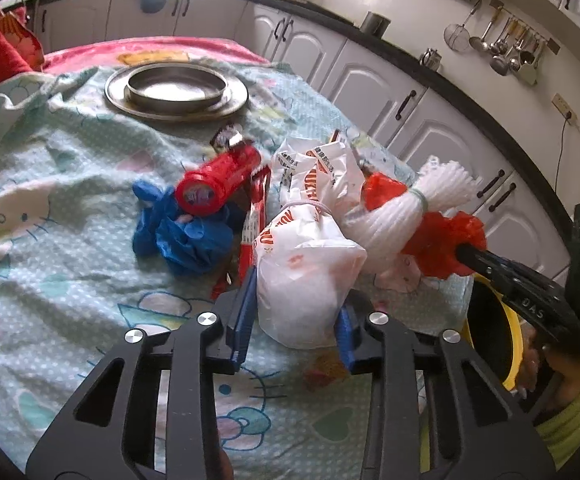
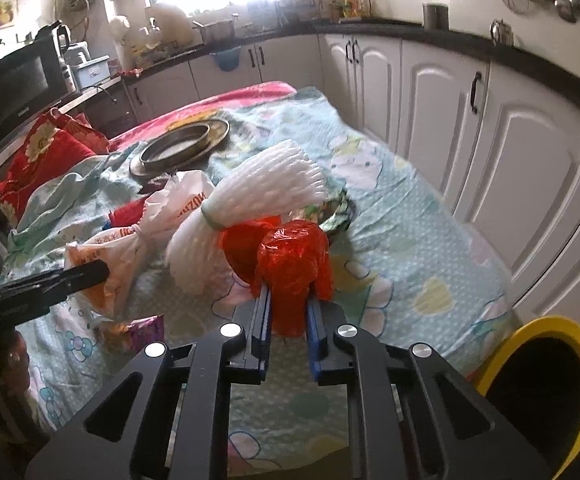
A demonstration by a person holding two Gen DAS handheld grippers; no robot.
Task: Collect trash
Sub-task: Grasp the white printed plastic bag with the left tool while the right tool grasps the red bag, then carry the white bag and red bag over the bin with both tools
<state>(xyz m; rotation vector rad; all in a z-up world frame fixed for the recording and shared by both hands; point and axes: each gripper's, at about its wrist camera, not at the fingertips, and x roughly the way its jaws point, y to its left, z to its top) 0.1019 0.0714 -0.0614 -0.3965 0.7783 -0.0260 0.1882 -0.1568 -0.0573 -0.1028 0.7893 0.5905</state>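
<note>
My left gripper (image 1: 296,320) is shut on a tied white plastic bag with orange print (image 1: 306,276), also in the right wrist view (image 2: 130,248). My right gripper (image 2: 288,316) is shut on a red plastic bag (image 2: 294,260) tied to a white foam net bundle (image 2: 258,200); both show in the left wrist view, red bag (image 1: 438,244), foam net (image 1: 406,204). On the cloth lie a red tube (image 1: 218,180), a crumpled blue glove (image 1: 182,232) and red wrappers (image 1: 254,216). A yellow-rimmed bin (image 2: 546,384) stands at the table's near right edge.
A metal plate with a round tin (image 1: 176,90) sits at the far end of the Hello Kitty tablecloth (image 1: 50,240). A purple wrapper (image 2: 142,332) and a green wrapper (image 2: 336,212) lie on the cloth. White cabinets (image 2: 510,152) run along the right.
</note>
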